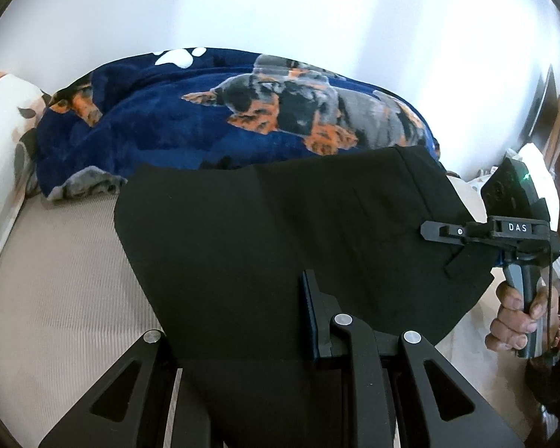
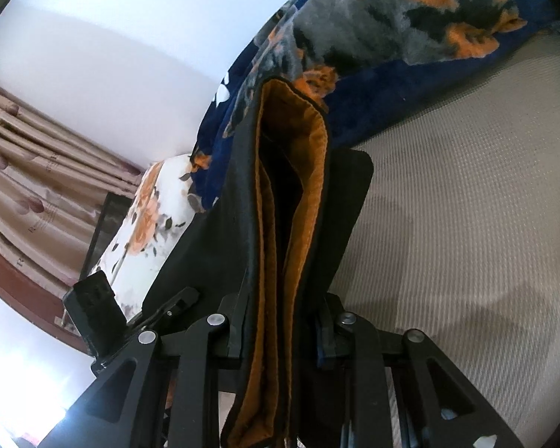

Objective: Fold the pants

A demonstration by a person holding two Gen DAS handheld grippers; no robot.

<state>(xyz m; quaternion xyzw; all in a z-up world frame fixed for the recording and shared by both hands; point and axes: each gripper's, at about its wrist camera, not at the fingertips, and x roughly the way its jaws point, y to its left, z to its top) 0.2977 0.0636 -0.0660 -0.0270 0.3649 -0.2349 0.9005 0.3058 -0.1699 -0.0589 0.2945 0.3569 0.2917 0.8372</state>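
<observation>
Your left gripper (image 1: 280,321) was clamped on the black pants (image 1: 280,231): only the right-hand blue-padded finger (image 1: 311,317) showed, the other was buried under cloth, and the jaws stood nearly together on the fabric. The cloth spread forward and up from those jaws as a wide black sheet, held above the beige mattress (image 1: 63,280).

Your right gripper (image 2: 283,332) was also clamped on the pants (image 2: 242,224), on a thick bundle of layers with orange lining (image 2: 310,194) showing inside the fold. The bundle ran straight out between the fingers, away from the camera, towards the blue dog-print blanket (image 2: 410,18).

From the left wrist view, your right gripper (image 1: 448,232) bit the far right edge of the sheet, level, pointing left across the frame. Your right hand (image 1: 519,317) was wrapped round its handle, knuckles facing the camera, below the cloth edge.

So the pants hung stretched between both grippers, long axis roughly left to right across the left wrist view, top edge near the blanket (image 1: 205,112). Which end was the waist I couldn't tell for sure; the lined opening at the right gripper probably was.

Floral pillow (image 1: 3,130) sat at the left end of the mattress, touching the blanket. Curtains (image 2: 30,171) hung beyond it, in front of the white wall (image 2: 112,56).
</observation>
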